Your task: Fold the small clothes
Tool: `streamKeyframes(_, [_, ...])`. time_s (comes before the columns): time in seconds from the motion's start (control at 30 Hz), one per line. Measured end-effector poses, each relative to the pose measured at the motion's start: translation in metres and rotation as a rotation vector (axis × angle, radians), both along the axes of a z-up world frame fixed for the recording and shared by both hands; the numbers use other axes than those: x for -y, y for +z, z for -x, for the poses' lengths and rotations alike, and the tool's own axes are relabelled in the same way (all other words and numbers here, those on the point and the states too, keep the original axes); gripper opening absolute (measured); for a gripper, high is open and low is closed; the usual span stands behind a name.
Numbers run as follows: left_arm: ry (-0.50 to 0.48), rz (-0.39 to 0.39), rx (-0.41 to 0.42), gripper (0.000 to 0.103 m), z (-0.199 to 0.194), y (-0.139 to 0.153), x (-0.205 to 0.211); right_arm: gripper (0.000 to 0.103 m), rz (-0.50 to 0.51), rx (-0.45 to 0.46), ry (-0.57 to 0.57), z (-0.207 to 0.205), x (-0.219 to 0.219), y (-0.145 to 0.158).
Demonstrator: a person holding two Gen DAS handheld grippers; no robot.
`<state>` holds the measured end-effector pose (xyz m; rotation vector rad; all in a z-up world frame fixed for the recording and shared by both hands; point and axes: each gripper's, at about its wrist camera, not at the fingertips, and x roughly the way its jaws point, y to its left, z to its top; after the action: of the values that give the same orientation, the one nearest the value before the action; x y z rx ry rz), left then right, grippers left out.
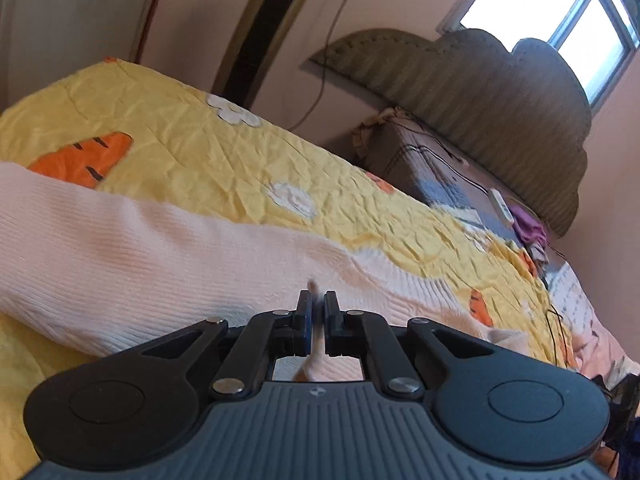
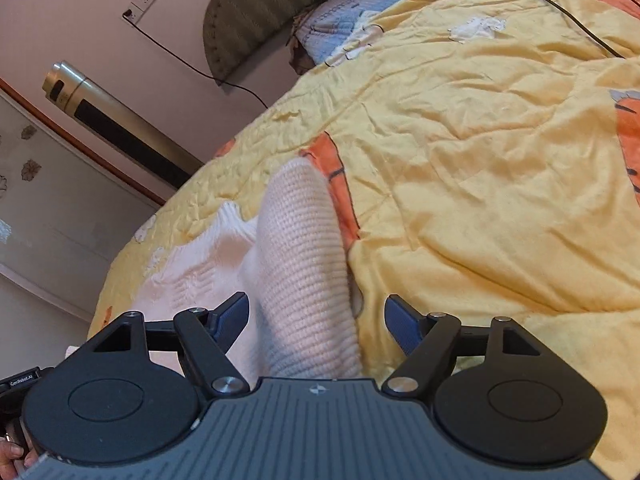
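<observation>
A pale pink ribbed knit garment lies on a yellow quilt with carrot and flower prints. My left gripper is shut on a fold of the pink garment, whose cloth shows pinched between the pads. In the right wrist view the same garment shows as a thick ribbed sleeve running forward between the fingers, with more of it spread to the left. My right gripper is open wide, its fingers either side of the sleeve and apart from it.
An olive padded headboard and a blue-grey pillow stand at the bed's far end. A black cable lies across the quilt. A gold tower fan stands by the wall at the bed's left edge.
</observation>
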<state>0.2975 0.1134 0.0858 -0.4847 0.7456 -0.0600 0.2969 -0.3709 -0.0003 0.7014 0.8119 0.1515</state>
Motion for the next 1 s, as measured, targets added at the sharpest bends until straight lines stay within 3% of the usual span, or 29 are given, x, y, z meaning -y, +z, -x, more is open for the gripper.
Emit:
streamKeyframes(0.07, [0.023,-0.048,-0.046,0.005,-0.007,-0.007,-0.009,0.075,-0.022,0.030,0.003,0.000,0.002,0.007])
streamKeyframes(0.13, [0.040,-0.029,-0.075,0.005,-0.011,-0.016,-0.016,0.075,-0.006,0.030,0.006,-0.005,-0.001,0.012])
streamKeyframes(0.27, [-0.111,-0.024,-0.120,0.005,-0.009,-0.030,0.005,0.075,0.072,-0.024,0.048,-0.024,-0.016,0.008])
streamKeyframes(0.33, [-0.143,-0.030,-0.146,0.006,-0.009,-0.036,0.013,0.075,0.061,-0.023,0.047,-0.025,-0.018,0.005])
streamKeyframes(0.63, [-0.119,0.171,-0.309,0.008,-0.014,-0.071,-0.022,0.075,0.029,-0.030,0.071,-0.018,-0.020,-0.002])
streamKeyframes(0.7, [-0.104,0.171,-0.306,0.020,-0.009,-0.070,-0.029,0.076,0.018,-0.033,0.072,-0.018,-0.020,-0.005])
streamKeyframes(0.77, [-0.096,0.196,-0.295,0.068,-0.005,-0.072,-0.036,0.076,0.009,-0.031,0.078,-0.017,-0.020,-0.007])
streamKeyframes(0.9, [-0.091,0.270,-0.279,0.071,0.000,-0.077,-0.038,0.078,-0.003,-0.023,0.092,-0.015,-0.023,-0.012])
streamKeyframes(1.0, [-0.131,0.402,-0.291,0.070,0.001,-0.086,-0.032,0.078,-0.006,-0.022,0.091,-0.014,-0.022,-0.011])
